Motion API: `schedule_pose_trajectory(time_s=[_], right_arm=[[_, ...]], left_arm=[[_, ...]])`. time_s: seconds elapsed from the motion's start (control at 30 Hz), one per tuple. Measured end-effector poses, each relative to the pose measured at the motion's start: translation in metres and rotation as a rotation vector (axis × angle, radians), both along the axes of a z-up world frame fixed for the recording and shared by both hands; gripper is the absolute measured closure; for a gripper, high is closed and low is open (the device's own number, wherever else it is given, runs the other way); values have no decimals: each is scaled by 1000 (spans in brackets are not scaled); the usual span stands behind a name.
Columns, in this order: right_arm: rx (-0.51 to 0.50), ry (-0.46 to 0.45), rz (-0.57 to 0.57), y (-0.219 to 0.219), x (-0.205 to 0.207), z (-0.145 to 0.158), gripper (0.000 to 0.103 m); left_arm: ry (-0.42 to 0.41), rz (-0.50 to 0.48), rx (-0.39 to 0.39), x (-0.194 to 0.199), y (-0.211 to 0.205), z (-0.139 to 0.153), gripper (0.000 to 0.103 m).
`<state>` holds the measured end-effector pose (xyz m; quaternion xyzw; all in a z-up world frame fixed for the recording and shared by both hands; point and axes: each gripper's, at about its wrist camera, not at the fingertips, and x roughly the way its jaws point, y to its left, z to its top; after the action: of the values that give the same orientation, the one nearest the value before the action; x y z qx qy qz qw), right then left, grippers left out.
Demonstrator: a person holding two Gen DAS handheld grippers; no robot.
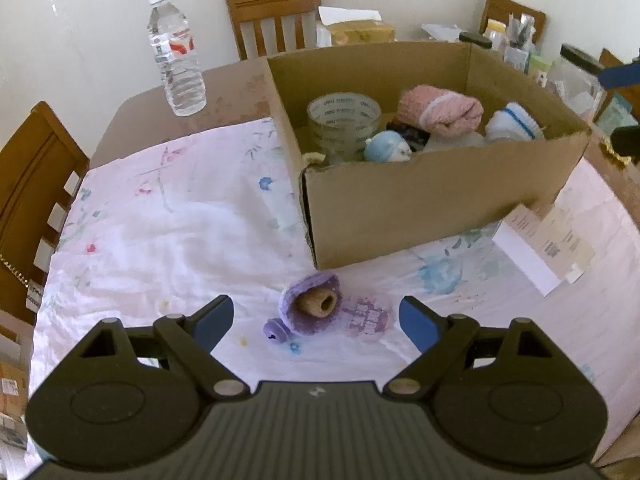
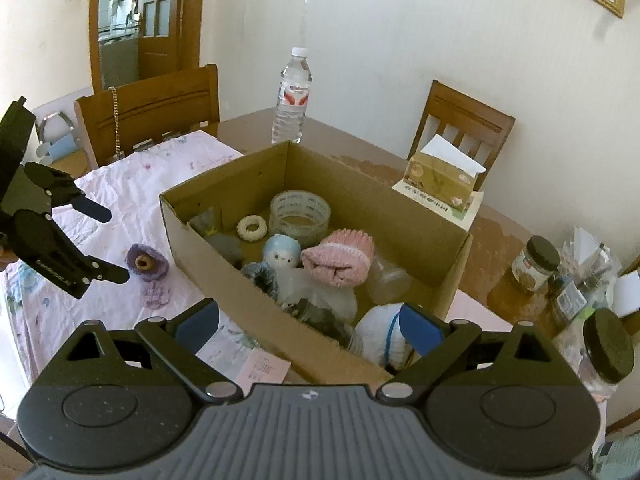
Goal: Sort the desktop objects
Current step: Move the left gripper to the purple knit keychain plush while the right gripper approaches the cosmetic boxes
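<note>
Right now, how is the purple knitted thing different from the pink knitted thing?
The purple knitted thing lies on the flowery cloth, outside the cardboard box; the pink knitted thing sits inside the box. The purple one is smaller and shows a tan middle with a hole; the pink one is bigger, with a white band. Both look soft and knitted.

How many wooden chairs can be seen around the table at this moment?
3. One chair at the table's left end, one chair behind the water bottle side, one chair behind the clutter at far right. Others may be hidden.
</note>
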<state>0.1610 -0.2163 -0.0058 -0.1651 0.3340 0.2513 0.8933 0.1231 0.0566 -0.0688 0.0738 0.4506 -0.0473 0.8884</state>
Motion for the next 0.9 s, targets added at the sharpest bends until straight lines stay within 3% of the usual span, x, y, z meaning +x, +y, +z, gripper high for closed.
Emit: schedule_pose_trajectory(time_s=[0.17,0.4,0.67,0.9], right_arm=[[-36,-8,-14,6,-10,-11,4],[-7,39,-83,10,-24,-24,4],[33,101,-180,9,-27,-35,4],[13,117,-203,14,-28,-40,4]], left_arm=[[25,-65,51,6,0,-13,15],[38,-119,54,12,6,-23,17],[74,-218,79,16,10,-37,35],[70,-267,71,23,15,-41,41]])
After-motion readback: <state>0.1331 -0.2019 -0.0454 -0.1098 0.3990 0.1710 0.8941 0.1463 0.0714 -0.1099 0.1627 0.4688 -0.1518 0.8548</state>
